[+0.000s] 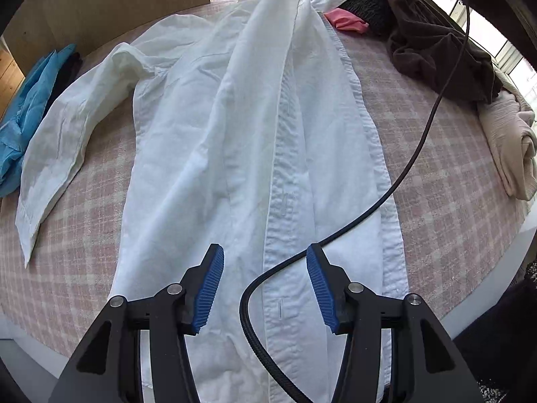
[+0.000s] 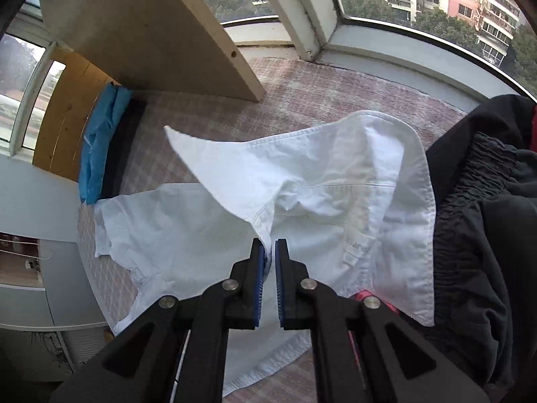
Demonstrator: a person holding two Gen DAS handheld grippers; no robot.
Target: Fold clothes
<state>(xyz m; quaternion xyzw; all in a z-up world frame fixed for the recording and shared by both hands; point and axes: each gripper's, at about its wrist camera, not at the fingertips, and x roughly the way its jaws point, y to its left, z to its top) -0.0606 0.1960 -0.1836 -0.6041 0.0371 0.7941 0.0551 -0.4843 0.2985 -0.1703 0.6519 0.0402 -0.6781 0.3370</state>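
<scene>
**White shirt held at the collar for folding**

Pink checked cloth covers the surface (image 1: 436, 154), which sits by a bay window with apartment blocks outside. A white shirt (image 1: 235, 134) lies lengthwise along the middle of it, front up and unbuttoned, the placket running down the centre. One long sleeve (image 1: 67, 141) angles out to the side, creased and slightly bunched at the shoulder. The fabric is thin, wrinkled cotton.

The right gripper (image 2: 271, 258) has its jaws pinched shut on the shirt at the base of the collar (image 2: 302, 168), lifting that end so the collar stands up and flares open; a label shows inside. This hold probably keeps the shirt taut and straight.

The left gripper (image 1: 265, 285) hovers over the hem end with jaws spread wide, holding nothing, likely lined up to take the hem. A black cable (image 1: 419, 141) trails across the shirt between them.

Other clothes wait around the edges: a blue garment (image 1: 27, 124), dark pile (image 1: 436, 43), cream knit (image 1: 510, 144) and pink item (image 1: 349, 21).
</scene>
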